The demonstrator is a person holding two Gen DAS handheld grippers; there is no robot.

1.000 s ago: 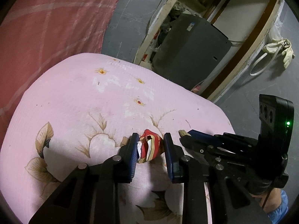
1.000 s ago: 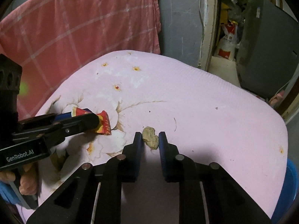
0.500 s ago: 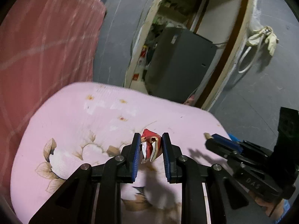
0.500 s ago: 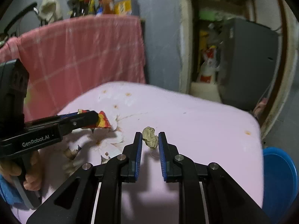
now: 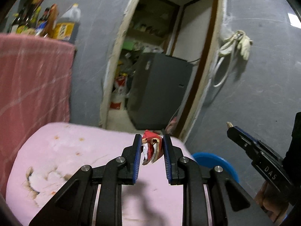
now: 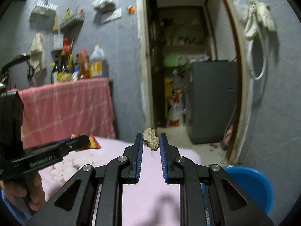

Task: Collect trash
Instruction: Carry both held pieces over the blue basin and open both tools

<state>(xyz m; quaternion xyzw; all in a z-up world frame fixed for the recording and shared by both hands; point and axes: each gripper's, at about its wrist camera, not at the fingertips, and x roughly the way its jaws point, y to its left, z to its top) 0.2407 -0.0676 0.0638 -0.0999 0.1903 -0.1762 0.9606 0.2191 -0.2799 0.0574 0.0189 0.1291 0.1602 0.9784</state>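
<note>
My left gripper [image 5: 152, 141] is shut on a crumpled red and yellow snack wrapper [image 5: 152, 146], held up above the pink flowered cushion [image 5: 75, 156]. Between the blue pads of my right gripper [image 6: 150, 141], also shut, sits a small tan crumpled scrap [image 6: 151, 139], lifted off the cushion [image 6: 150, 169]. In the right wrist view the left gripper [image 6: 82, 141] reaches in from the left with the wrapper [image 6: 93, 143] at its tip. The right gripper [image 5: 230, 127] shows at the right edge of the left wrist view. A blue bin [image 6: 250, 184] stands low at the right, beside the cushion.
A pink cloth [image 6: 65, 111] covers a stand with several bottles [image 6: 80, 66] at the left. Straight ahead is a doorway with a dark grey appliance [image 6: 212, 101] and clutter on the floor. A cloth and white hose [image 6: 259, 28] hang on the grey wall at the right.
Both grippers have risen off the cushion with their pieces of trash and tilted up, so the wall, doorway and blue bin have come into view. The left jaws closed tighter on the wrapper.
</note>
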